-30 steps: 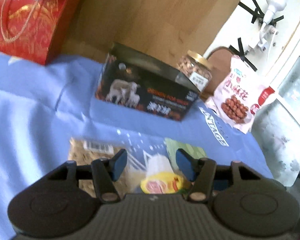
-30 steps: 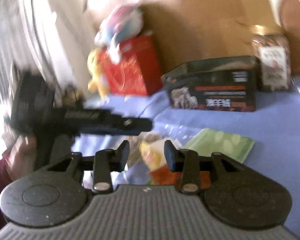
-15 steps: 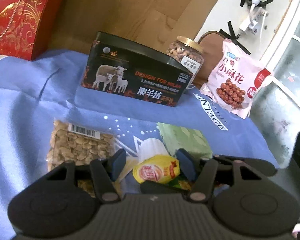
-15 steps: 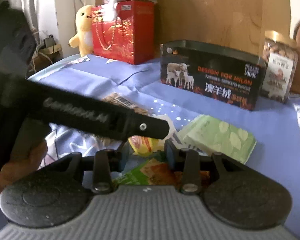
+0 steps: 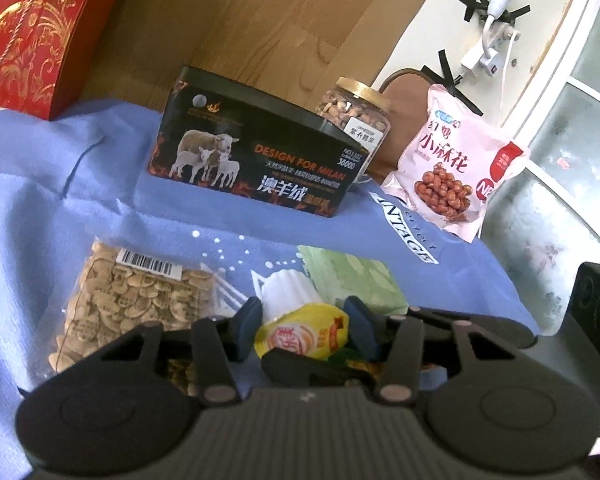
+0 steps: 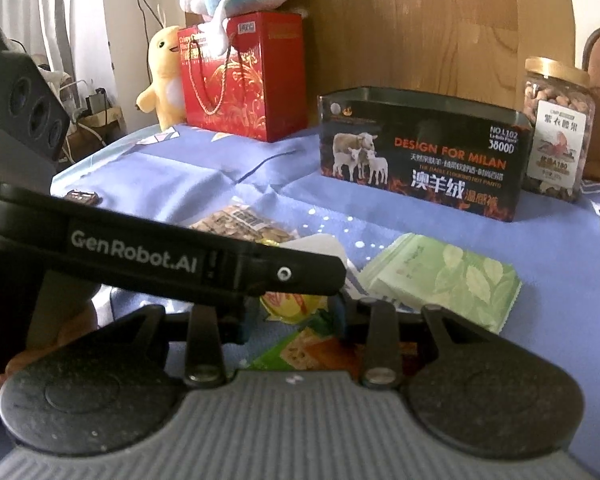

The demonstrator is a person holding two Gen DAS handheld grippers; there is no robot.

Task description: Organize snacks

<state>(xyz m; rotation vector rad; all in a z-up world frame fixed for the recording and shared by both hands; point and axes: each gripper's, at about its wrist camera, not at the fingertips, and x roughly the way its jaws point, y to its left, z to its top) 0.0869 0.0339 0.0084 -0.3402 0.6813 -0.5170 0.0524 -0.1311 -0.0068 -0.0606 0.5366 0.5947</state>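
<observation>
A small yellow snack packet with a white crimped end (image 5: 300, 334) lies on the blue cloth between the fingers of my left gripper (image 5: 303, 330), whose jaws stand open around it. It also shows in the right wrist view (image 6: 292, 304), just ahead of my right gripper (image 6: 296, 320), which is open low over a green-orange cracker pack (image 6: 300, 354). A clear bag of seeds (image 5: 132, 300) lies at left and a pale green packet (image 5: 356, 282) at right. The left gripper's body (image 6: 160, 256) crosses the right wrist view and hides the right gripper's fingertips.
An open black tin box (image 5: 256, 160) stands at the back, with a nut jar (image 5: 354, 114) and a pink snack bag (image 5: 452, 168) to its right. A red gift bag (image 6: 240, 76) and plush toys stand at back left. The table edge is at right.
Both grippers have come lower and closer over the yellow packet. The right wrist view has steadied from a fast swing. The left jaws stay open around the packet.
</observation>
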